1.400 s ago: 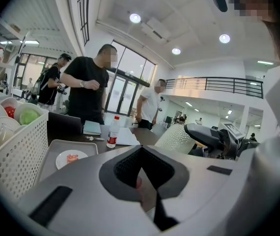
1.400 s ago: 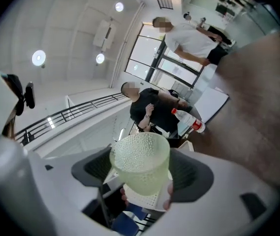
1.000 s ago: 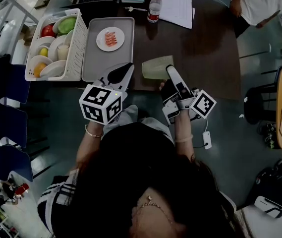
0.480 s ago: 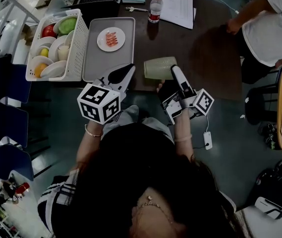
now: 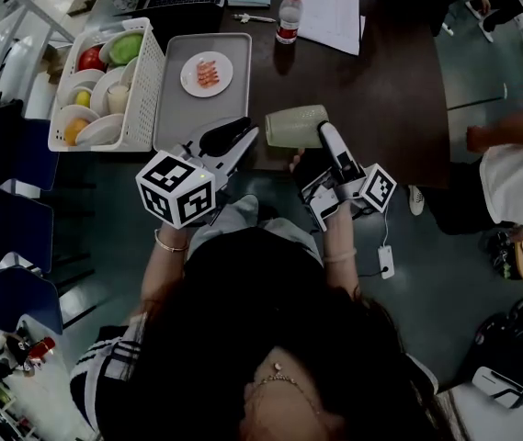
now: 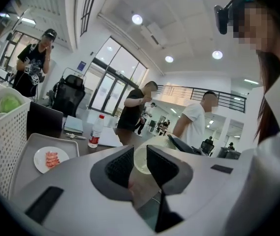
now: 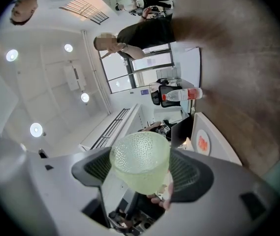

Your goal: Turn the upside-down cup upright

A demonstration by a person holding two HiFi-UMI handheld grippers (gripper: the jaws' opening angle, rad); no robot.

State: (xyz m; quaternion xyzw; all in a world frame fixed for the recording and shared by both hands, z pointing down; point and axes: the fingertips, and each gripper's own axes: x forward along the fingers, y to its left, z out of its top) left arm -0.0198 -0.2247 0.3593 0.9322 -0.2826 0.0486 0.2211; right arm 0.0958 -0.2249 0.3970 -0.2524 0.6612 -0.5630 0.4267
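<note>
At the left of the dark desk (image 5: pixel 399 90), a white basket (image 5: pixel 146 81) of dishes and a grey tray (image 5: pixel 174 108) carrying a small plate (image 5: pixel 207 73) of pink food sit where they did a second ago. The left claw (image 5: pixel 239 138), which was closed then, has just been opening; its jaws now stand slightly apart with nothing between them, the tips near the cup but not on it. The pale green cup (image 5: pixel 295 126), which stood with its wider end toward the person a second ago, now lies on its side at the near edge of the desk, just right of the tray. The right claw (image 5: pixel 327 136) is clamped across the cup's dimpled wall. A person in a white top (image 5: pixel 518 182), earlier at the far right corner of the desk, is now at the right edge of the scene. Black-and-white square markers cover the cube on each claw. The bottle (image 5: pixel 287 15) at the far side has a red cap and a red label, its print too small to read, and white papers (image 5: pixel 330 12) lie beside it.
</note>
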